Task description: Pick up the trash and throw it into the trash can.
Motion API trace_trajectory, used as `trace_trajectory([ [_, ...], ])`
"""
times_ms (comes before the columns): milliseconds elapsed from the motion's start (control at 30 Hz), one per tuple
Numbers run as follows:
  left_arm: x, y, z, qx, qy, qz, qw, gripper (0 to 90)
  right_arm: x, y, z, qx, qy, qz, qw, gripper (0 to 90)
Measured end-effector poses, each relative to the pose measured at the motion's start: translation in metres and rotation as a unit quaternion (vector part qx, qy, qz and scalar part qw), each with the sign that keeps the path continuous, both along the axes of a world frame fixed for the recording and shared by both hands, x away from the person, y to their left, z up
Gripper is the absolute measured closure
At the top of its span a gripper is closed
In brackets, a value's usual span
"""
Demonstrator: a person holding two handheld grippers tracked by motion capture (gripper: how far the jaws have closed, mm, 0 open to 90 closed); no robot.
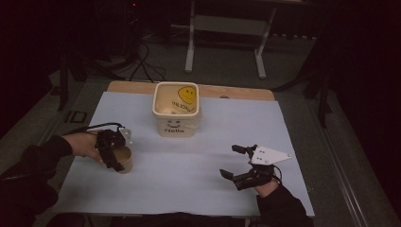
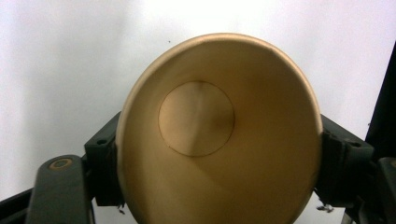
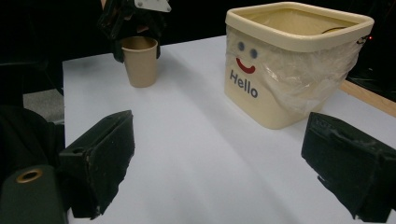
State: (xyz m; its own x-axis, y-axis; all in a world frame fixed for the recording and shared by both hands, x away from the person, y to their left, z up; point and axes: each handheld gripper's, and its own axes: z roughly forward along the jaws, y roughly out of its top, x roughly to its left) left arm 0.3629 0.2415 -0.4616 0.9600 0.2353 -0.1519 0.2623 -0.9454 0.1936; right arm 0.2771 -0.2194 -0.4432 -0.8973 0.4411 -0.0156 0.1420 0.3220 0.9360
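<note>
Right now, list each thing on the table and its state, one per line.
Cup: upright on the table, empty, squeezed oval at the rim.
Left gripper: shut on the cup.
Right gripper: open, holding nothing.
Bin: upright, no lid, lined with a clear bag.

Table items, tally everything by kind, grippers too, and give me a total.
Paper cups: 1, brown paper cup, clamped by the left gripper
Bins: 1, cream "Hello" bin with a plastic liner
Grippers: 2, counting the right gripper, jaws open
Total: 4
</note>
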Motion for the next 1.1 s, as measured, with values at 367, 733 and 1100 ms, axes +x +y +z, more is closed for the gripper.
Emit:
trace_trajectory([
  [367, 0.007, 0.001, 0.018, -0.017, 0.002, 0.022, 0.9996, 24.1, 0.000, 0.000, 0.000, -0.001, 0.000, 0.001, 1.0000, 9.4],
  [733, 0.010, -0.004, 0.032, -0.020, 0.007, 0.024, 0.9995, 24.4, 0.001, 0.000, 0.000, 0.000, -0.001, 0.000, 1.0000, 9.4],
  [1100, 0.015, -0.009, 0.054, -0.020, 0.001, 0.015, 0.9997, 25.0, 0.001, -0.001, -0.001, 0.002, 0.000, 0.001, 1.0000, 9.5],
])
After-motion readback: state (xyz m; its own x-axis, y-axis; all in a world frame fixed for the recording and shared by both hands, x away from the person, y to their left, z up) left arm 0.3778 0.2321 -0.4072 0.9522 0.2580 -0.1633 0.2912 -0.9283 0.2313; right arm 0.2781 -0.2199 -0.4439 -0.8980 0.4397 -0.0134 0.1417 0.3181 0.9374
